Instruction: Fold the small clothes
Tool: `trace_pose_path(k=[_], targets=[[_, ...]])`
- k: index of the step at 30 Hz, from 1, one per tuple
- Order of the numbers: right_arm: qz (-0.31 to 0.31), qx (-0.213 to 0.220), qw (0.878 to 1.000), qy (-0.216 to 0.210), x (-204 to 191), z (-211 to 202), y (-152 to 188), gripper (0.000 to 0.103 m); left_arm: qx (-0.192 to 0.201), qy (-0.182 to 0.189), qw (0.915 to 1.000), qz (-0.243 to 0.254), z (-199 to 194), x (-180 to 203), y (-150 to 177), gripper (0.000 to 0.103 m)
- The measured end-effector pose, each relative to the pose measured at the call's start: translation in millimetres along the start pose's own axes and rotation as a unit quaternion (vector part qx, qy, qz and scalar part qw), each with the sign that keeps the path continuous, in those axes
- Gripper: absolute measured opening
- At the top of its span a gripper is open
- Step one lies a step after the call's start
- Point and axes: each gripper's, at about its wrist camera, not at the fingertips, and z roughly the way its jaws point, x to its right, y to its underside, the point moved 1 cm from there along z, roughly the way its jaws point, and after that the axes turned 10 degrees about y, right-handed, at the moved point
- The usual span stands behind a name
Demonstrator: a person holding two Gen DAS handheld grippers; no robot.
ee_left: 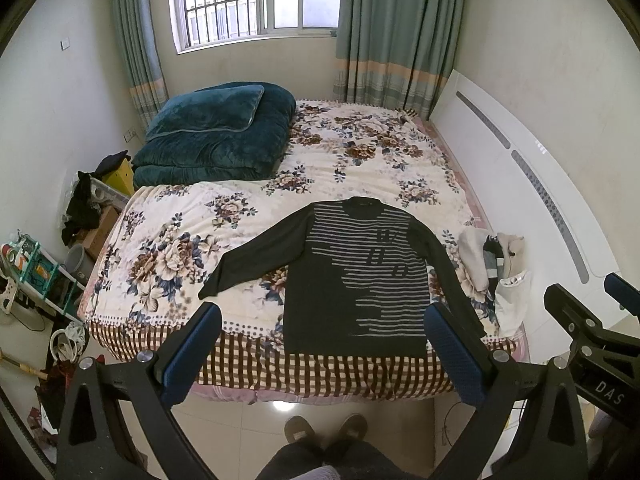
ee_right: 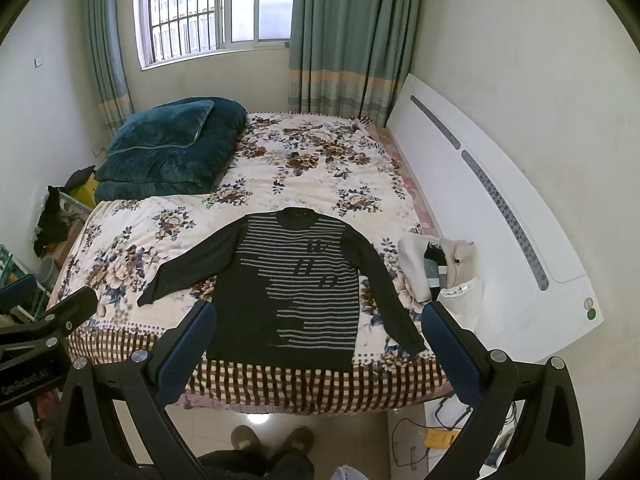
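Observation:
A dark long-sleeved sweater (ee_left: 352,276) with grey stripes lies flat, face up, near the front edge of the floral bed (ee_left: 192,240), both sleeves spread out. It also shows in the right wrist view (ee_right: 288,288). My left gripper (ee_left: 324,340) is open and empty, held above the floor in front of the bed. My right gripper (ee_right: 316,336) is open and empty too, at about the same height, to the right of the left one (ee_left: 592,320).
A folded teal quilt (ee_left: 216,136) sits at the bed's far left. A pile of light clothes (ee_left: 496,264) lies at the right edge by the white headboard (ee_left: 520,168). Clutter and shelves (ee_left: 36,272) stand left of the bed. The person's feet (ee_left: 324,428) are on the tiled floor.

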Motion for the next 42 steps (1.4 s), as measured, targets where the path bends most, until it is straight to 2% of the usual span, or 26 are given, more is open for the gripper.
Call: trace_pose_path(k=[32, 37, 42], targets=[[0.003, 0.002, 1.000, 0.001, -3, -1, -1, 0.103, 0.006, -0.002, 1.0000, 0.002, 1, 7, -8, 0.103], [0.015, -0.005, 1.000, -0.002, -5, 6, -11, 0.103, 0.028, -0.003, 0.9996, 0.006, 16, 2, -17, 0.103], [0.058, -0.040, 0.998, 0.000, 2, 47, -10, 0.103, 0.029, 0.009, 0.9993, 0.020, 61, -15, -23, 0.103]])
